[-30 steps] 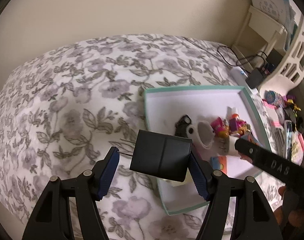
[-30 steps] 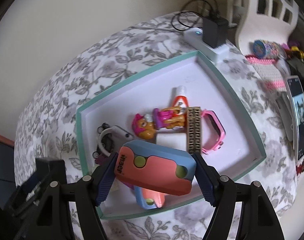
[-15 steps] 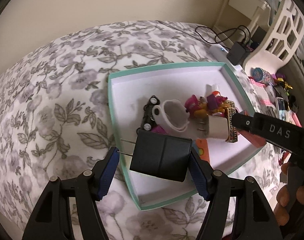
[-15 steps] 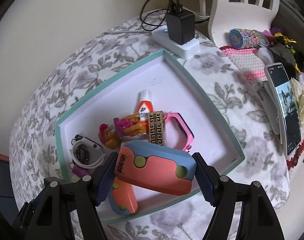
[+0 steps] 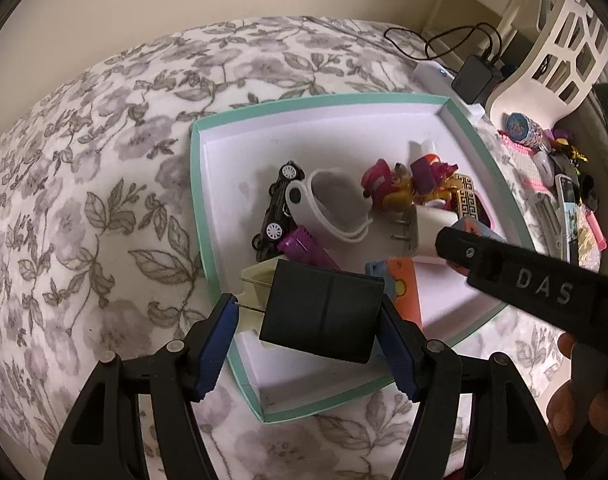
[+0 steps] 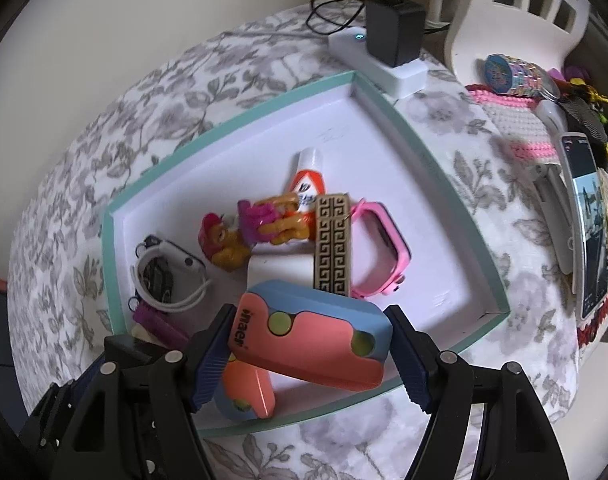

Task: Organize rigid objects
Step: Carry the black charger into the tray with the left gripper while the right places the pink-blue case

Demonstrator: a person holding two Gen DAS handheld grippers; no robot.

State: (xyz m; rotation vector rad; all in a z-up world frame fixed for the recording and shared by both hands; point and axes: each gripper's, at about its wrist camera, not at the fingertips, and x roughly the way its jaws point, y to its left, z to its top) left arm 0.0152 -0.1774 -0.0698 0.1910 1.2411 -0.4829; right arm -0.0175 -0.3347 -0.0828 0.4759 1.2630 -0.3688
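Observation:
My left gripper (image 5: 307, 316) is shut on a black plug adapter (image 5: 321, 316) and holds it over the near left corner of a teal-rimmed white tray (image 5: 196, 184). My right gripper (image 6: 309, 344) is shut on a coral and blue case (image 6: 309, 342) above the tray's (image 6: 110, 276) near edge. In the tray lie a black toy car (image 5: 278, 212), a white band (image 5: 327, 208), a toy pup figure (image 6: 260, 232), a glue tube (image 6: 307, 176), a gold patterned bar (image 6: 333, 248), a pink watch (image 6: 383, 252) and a second coral and blue piece (image 6: 248, 392).
The tray sits on a floral cloth (image 5: 84, 184). A white power strip with a black charger (image 6: 391, 40) stands behind it. To the right lie a phone (image 6: 589, 224), a pink-edged mat (image 6: 519, 120), a round tin (image 6: 503, 70) and a white chair (image 5: 543, 52).
Both grippers have moved in over the tray with their loads still held. The tray and its contents look nearer and larger in both views.

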